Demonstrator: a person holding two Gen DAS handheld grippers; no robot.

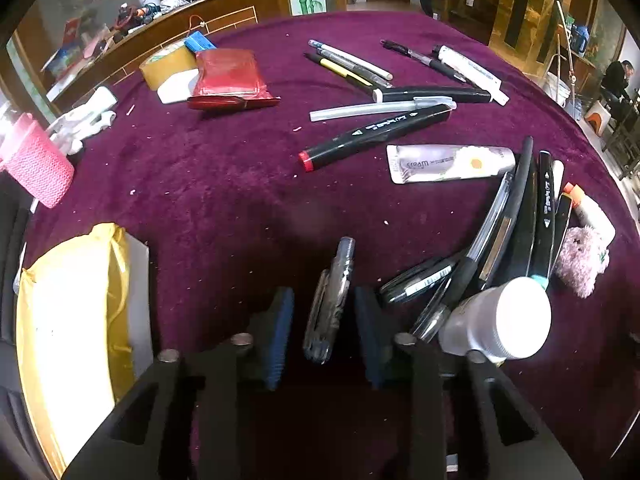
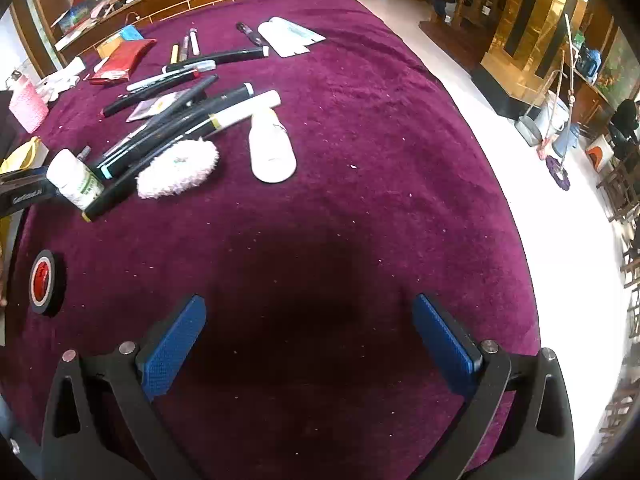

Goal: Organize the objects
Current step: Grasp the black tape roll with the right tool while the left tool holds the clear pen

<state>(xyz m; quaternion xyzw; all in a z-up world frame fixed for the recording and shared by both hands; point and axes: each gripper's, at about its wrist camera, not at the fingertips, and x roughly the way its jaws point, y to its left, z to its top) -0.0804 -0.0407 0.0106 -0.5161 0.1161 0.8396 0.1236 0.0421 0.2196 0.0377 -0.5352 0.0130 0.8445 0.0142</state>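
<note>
My left gripper (image 1: pixel 324 300) is partly open, its blue pads (image 1: pixel 280 332) on either side of a clear pen (image 1: pixel 330 300) without touching it; whether the pen lies on the purple cloth or hangs above it I cannot tell. To its right is a heap of black pens and markers (image 1: pixel 516 232) with a white bottle (image 1: pixel 496 320) lying in front. A black marker with a red cap (image 1: pixel 372 136) and a cream tube (image 1: pixel 448 162) lie further off. My right gripper (image 2: pixel 310 336) is wide open and empty above bare cloth. The pen heap (image 2: pixel 172 124) shows at its far left.
A yellow pouch (image 1: pixel 72 320) is at the left, a pink cup (image 1: pixel 36 160) behind it. Red packet (image 1: pixel 230 78) and tape roll (image 1: pixel 168 64) lie at the back. A fluffy pink item (image 2: pixel 178 168), white bottle (image 2: pixel 270 146) and black tape roll (image 2: pixel 44 282) show in the right view. The table edge (image 2: pixel 508 200) drops to the right.
</note>
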